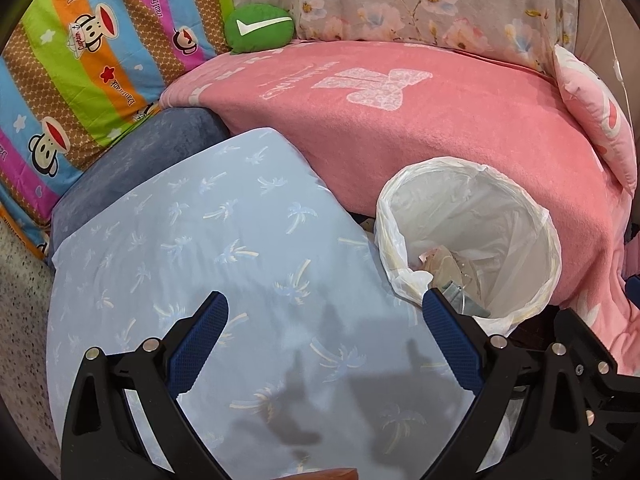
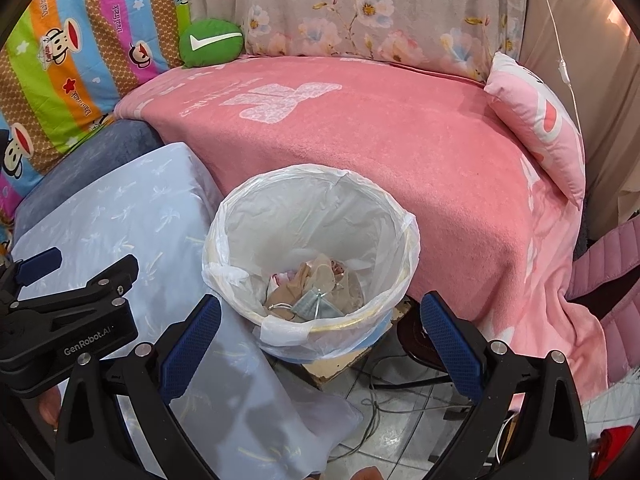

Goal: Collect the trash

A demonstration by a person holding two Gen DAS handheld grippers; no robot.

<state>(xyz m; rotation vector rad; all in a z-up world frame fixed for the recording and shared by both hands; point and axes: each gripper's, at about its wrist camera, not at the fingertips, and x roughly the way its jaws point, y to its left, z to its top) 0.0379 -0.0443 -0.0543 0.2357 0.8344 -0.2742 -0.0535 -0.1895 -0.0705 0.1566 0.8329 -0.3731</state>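
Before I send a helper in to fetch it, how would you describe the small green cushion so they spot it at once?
Start at the pink blanket spread over the seat and follow it to its back left corner. There, between the striped monkey-print cover and the grey floral cover, sits the small green cushion. It alone is plain green, with a white tick mark.

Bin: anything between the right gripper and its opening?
Nothing visible. The right gripper is open and empty, just short of the bin's near rim. The mouth is uncovered, the liner folded over the rim, trash lying at the bottom. The left gripper sits off to one side over the blue cushion.
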